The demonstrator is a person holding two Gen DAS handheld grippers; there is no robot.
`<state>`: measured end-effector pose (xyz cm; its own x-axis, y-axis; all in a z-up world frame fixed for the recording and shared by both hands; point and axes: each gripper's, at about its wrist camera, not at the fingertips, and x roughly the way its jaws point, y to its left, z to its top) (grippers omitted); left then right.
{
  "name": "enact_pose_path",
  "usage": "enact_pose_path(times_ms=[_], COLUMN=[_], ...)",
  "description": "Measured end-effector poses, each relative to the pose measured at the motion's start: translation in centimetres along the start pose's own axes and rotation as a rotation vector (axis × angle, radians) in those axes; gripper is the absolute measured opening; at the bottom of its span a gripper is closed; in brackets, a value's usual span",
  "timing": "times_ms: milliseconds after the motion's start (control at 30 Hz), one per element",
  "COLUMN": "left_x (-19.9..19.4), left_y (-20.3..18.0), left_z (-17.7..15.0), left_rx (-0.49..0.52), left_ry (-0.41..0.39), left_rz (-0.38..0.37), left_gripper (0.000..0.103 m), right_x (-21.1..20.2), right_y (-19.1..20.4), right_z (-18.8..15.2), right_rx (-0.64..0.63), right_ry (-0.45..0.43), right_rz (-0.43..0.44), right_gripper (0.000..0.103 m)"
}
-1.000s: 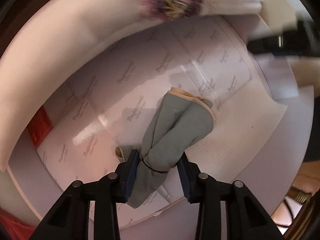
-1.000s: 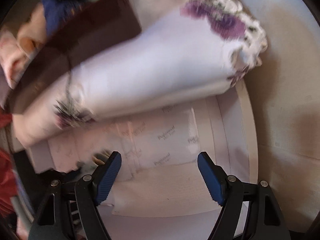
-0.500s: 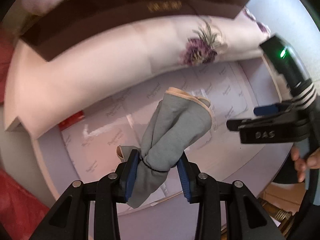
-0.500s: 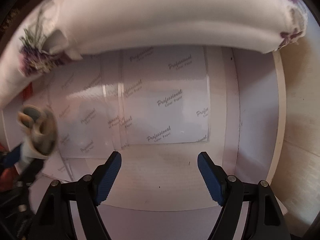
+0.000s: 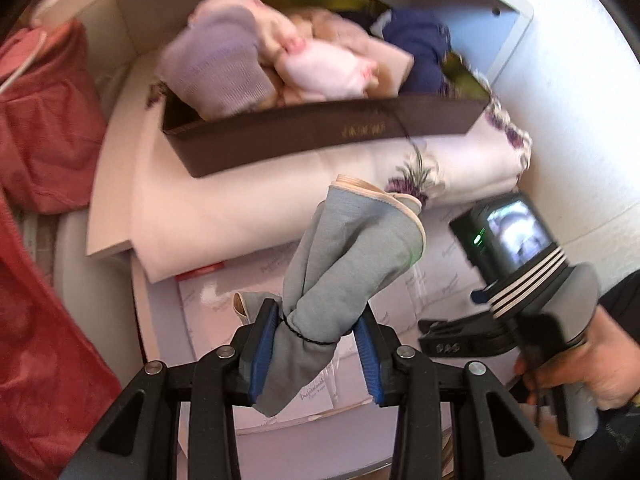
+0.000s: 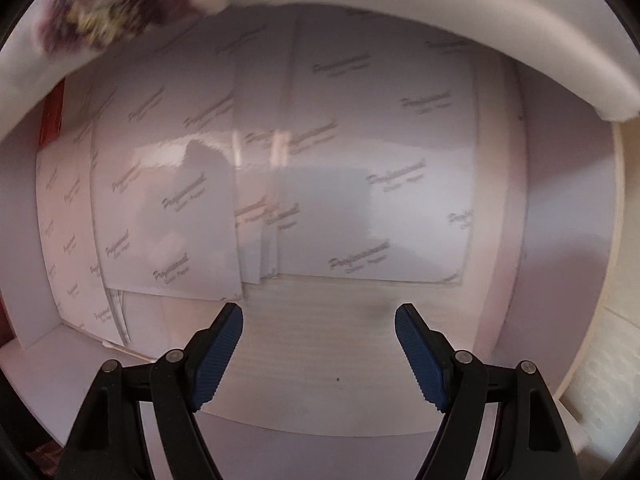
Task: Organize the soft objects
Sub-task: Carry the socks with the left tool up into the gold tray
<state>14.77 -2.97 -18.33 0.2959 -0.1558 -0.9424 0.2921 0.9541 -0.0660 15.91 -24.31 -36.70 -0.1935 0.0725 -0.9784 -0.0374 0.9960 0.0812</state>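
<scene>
Landmark: brown box (image 5: 320, 136), shallow, dark card walls with gold lettering, seated on a folded white pillow-like cloth (image 5: 280, 196) with purple flower print.

Inside the box: a lilac ribbed knit roll (image 5: 216, 72), pale pink rolled pieces (image 5: 324, 70), a navy piece (image 5: 420, 52) at its right end. All soft, bunched, blurred in outline.

Left of the box: red fabric (image 5: 44, 128), crumpled, matte.

Below the box and the white cloth: glossy white sheets (image 6: 360, 184) printed with repeated grey script, overlapping, flat on a white shelf surface (image 6: 340, 364); a red edge shows at their left.

Left tongs (image 5: 316, 344): blue ribbed pads closed on a grey cloth bundle (image 5: 352, 256), soft knit, cream-edged, cinched by a thin black band at the pads. Bundle hangs in the air in front of and below the box, over the sheets, not touching them.

Right tongs (image 6: 320, 340): pads stand wide apart, nothing between them, pointing down at the sheets. In the left view a person's hand (image 5: 592, 356) grips its grey handle, right of and below the box.
</scene>
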Motion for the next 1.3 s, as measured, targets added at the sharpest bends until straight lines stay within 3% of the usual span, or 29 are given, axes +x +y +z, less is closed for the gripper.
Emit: enact_pose_path(times_ms=[300,600,867,1133,1300], left_x=[-3.6,-5.3,-7.0,-7.7,-7.2], left_y=[1.0,1.2,2.2,3.5,3.5], left_z=[-0.4,-0.6,0.6,4.6,7.4], left_rx=[-0.062,-0.131,-0.252,-0.423,-0.501], left_ry=[-0.096,-0.141,-0.157,-0.163,-0.164], left_rz=[0.014,0.003,-0.124,-0.314,-0.386], left_gripper=[0.038,0.038,0.038,0.038,0.038], right_x=[0.4,0.1,0.1,0.1,0.2], right_y=[2.7,2.6,2.7,3.1,3.2], right_z=[0.9,0.9,0.6,0.7,0.7], right_rx=[-0.017,-0.019,-0.027,-0.025,-0.024], right_ry=[-0.010,-0.009,-0.013,-0.008,-0.007], right_rz=[-0.003,-0.010,-0.017,-0.015,-0.012], right_gripper=[0.079,0.079,0.079,0.079,0.079])
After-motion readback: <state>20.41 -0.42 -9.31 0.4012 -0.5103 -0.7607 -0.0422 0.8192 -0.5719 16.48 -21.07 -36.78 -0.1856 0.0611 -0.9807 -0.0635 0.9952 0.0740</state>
